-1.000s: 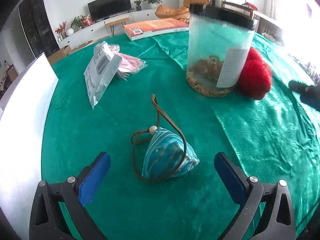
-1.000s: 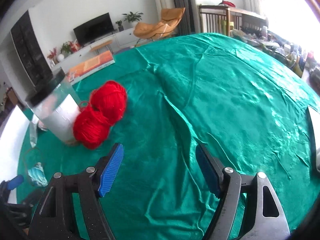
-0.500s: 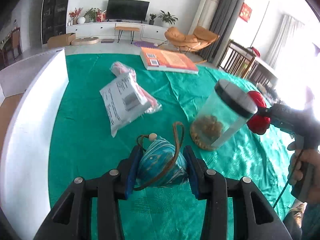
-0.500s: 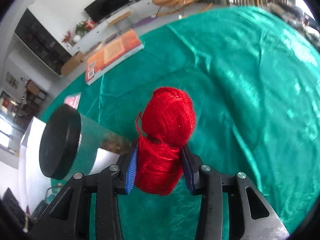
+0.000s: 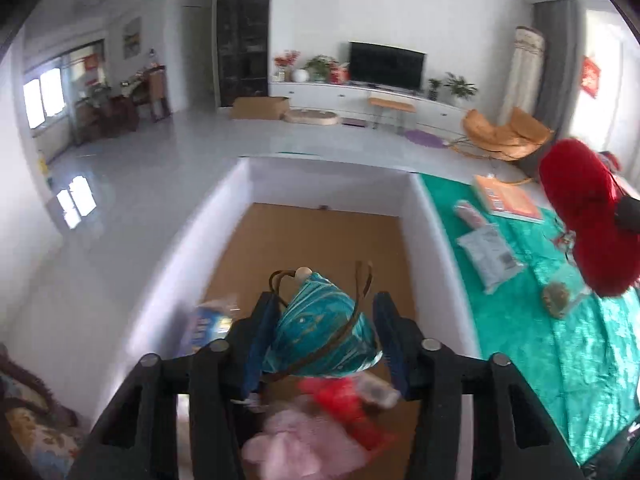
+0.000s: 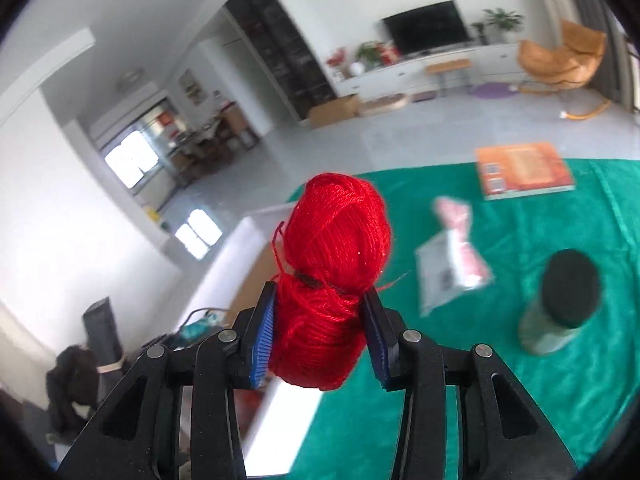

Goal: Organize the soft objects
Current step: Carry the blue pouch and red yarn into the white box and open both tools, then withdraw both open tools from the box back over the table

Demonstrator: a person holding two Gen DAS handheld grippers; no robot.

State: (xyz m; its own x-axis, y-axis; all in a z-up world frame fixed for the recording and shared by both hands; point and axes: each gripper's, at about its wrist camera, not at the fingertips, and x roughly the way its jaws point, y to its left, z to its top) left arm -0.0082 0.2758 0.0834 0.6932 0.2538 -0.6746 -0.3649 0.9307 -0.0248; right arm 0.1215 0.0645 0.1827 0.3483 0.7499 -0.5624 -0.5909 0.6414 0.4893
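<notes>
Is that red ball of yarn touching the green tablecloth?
Apart. In the right wrist view the red yarn is pinched between the right gripper fingers, lifted clear above the green tablecloth.

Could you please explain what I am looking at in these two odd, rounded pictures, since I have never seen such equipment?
There is no robot here: a person holds a two-finger gripper in each hand, and a wide-angle camera on each one looks forward along its fingers. In the left view, the left gripper holds a teal pouch with a brown cord above a white box, which already has some blurred soft items in it. In the right view, the right gripper holds a ball of red yarn. Both have just loosened a little around their loads. On the green tablecloth lie an orange book, a plastic packet and a jar with a black lid.
</notes>
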